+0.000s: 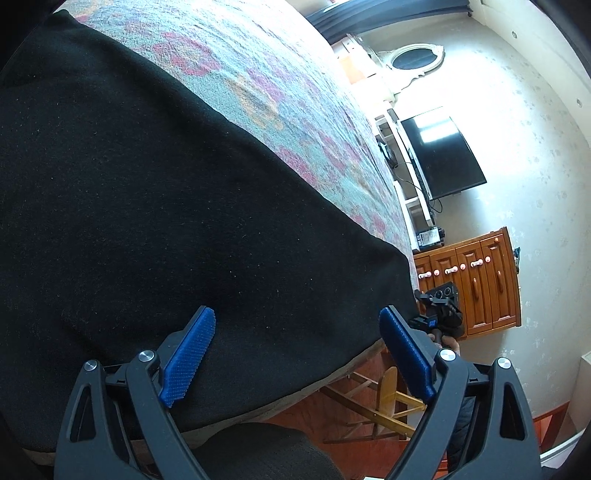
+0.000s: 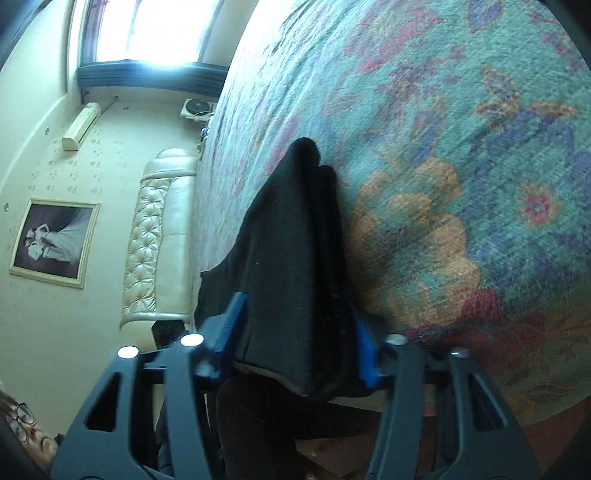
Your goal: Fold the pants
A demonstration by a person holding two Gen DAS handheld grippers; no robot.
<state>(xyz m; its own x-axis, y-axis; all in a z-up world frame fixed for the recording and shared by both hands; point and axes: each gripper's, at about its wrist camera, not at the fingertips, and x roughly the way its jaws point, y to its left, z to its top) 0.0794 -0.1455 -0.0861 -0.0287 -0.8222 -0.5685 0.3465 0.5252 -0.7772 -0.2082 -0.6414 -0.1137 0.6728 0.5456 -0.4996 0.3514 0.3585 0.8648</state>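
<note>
Pants: black, soft and a bit fuzzy, with tiny bits of lint. They lie on the bed, near its edge.
Pants fold: in the right view the cloth is bunched up into a tall point with folds at the top.
Left tongs: spread wide apart, holding nothing. One blue pad is over the black cloth; the other blue pad is past the edge of the pants.
Right tongs: squeezed on the thick edge of the pants, one blue pad on each side.
Count: one pair of pants, two tongs, four blue pads.
Bed cover: green-blue with pink, orange and purple flowers.
Headboard: cream and puffy, with buttons.
Room, left view: one dark TV on the wall, one brown wooden cabinet, one oval mirror.
Room, right view: one framed picture, one bright window, one air conditioner high on the wall.
</note>
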